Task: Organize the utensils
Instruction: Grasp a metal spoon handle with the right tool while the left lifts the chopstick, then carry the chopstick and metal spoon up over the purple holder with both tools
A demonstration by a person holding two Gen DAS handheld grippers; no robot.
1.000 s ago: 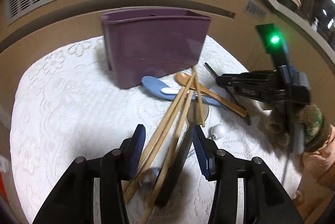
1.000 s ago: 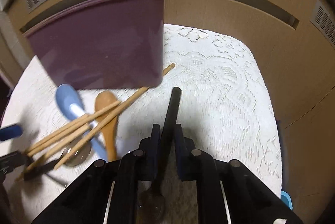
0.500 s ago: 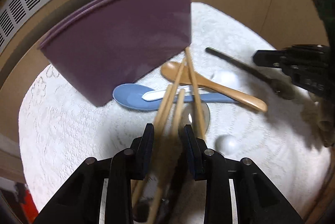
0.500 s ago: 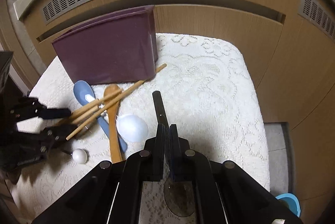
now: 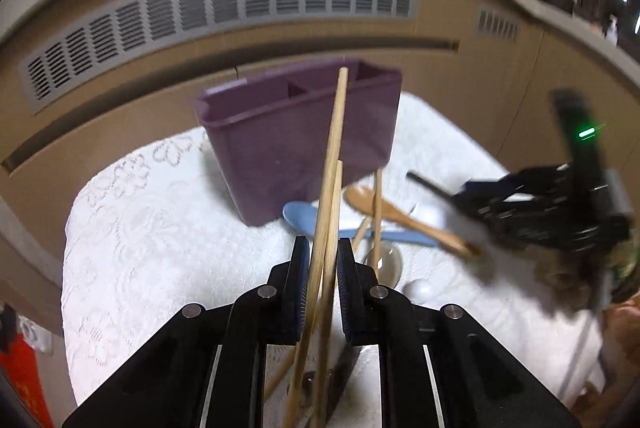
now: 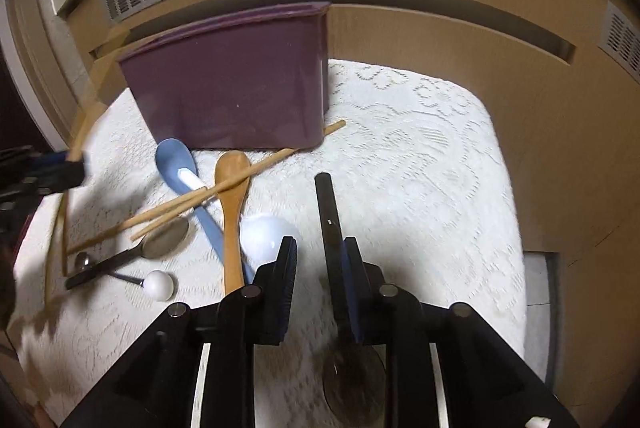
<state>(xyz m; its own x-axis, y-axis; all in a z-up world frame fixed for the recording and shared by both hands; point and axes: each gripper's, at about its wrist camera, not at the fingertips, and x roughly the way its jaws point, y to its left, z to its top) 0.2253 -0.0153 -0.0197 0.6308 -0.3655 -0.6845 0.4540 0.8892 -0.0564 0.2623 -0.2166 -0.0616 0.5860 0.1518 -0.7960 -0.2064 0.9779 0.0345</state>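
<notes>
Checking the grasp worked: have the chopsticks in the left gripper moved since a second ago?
Yes. The chopsticks held by the left gripper have lifted off the white cloth; their tips now stand against the purple holder.

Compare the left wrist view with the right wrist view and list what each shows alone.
Left wrist only: the left gripper shut on two wooden chopsticks, and the divider inside the purple plastic utensil holder.

Right wrist only: the right gripper open around a black-handled metal spoon, and a small white ball-tipped utensil in full.

Both: the holder, the blue spoon, the wooden spoon and the white lace cloth.
</notes>
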